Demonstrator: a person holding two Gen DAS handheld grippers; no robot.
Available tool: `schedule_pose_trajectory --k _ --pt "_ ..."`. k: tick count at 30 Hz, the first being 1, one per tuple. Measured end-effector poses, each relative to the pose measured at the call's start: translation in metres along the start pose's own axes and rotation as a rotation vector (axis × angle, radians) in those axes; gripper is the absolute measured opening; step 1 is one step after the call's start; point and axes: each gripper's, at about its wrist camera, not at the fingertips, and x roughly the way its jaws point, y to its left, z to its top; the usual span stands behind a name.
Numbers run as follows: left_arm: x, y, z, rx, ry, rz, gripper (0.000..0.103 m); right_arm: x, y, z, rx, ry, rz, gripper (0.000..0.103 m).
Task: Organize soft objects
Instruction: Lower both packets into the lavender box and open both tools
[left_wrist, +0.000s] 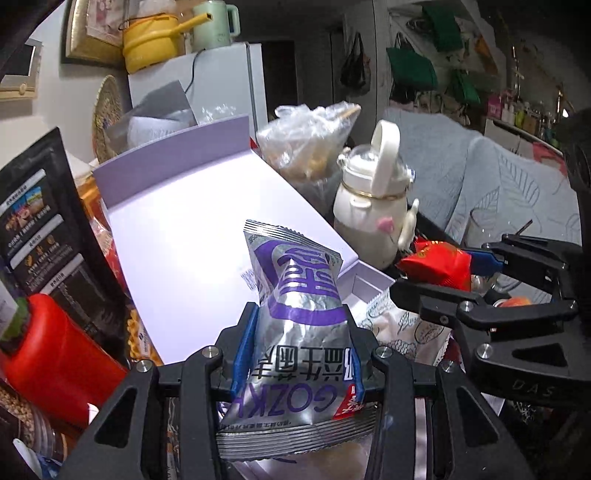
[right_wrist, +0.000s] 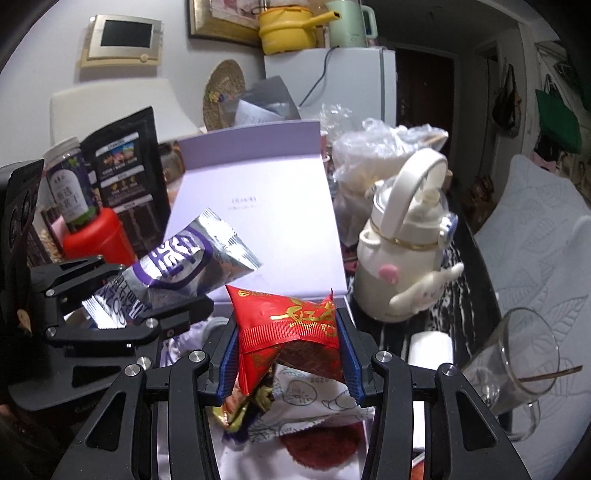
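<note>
A silver and purple snack packet (left_wrist: 299, 321) stands upright between the blue pads of my left gripper (left_wrist: 299, 347), which is shut on it; the same silver packet (right_wrist: 184, 269) shows at the left of the right wrist view. My right gripper (right_wrist: 288, 350) is shut on a red packet with gold print (right_wrist: 288, 321), and that red packet (left_wrist: 439, 264) appears at the right of the left wrist view in the right gripper (left_wrist: 469, 273). Both packets hang over an open lilac box (left_wrist: 192, 229) whose lid (right_wrist: 255, 192) stands up behind. Several wrapped snacks (right_wrist: 295, 417) lie below in the box.
A white kettle-shaped bottle (right_wrist: 406, 254) stands right of the box, a clear plastic bag (left_wrist: 306, 144) behind it. A red canister (left_wrist: 55, 354), a black pouch (right_wrist: 125, 166) and a jar (right_wrist: 70, 188) crowd the left. A tipped glass mug (right_wrist: 517, 365) lies on the right by a grey quilted cloth (right_wrist: 546, 236).
</note>
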Motion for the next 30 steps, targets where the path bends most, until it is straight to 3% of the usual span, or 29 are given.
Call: schedule_pose_trajectory --k 15,25,30 --pt "0.034 0.006 -0.012 -0.025 0.122 -0.027 0.041 0.032 -0.008 -0.01 0.031 0.073 -0.009 0.046" --pt "0.058 0.014 -0.019 -0.087 0.241 -0.054 0.041 0.039 -0.006 -0.014 0.022 0.075 -0.015 0.048" --pt "0.06 0.012 -0.02 -0.074 0.248 -0.026 0.041 0.043 -0.004 -0.014 0.023 0.076 -0.015 0.051"
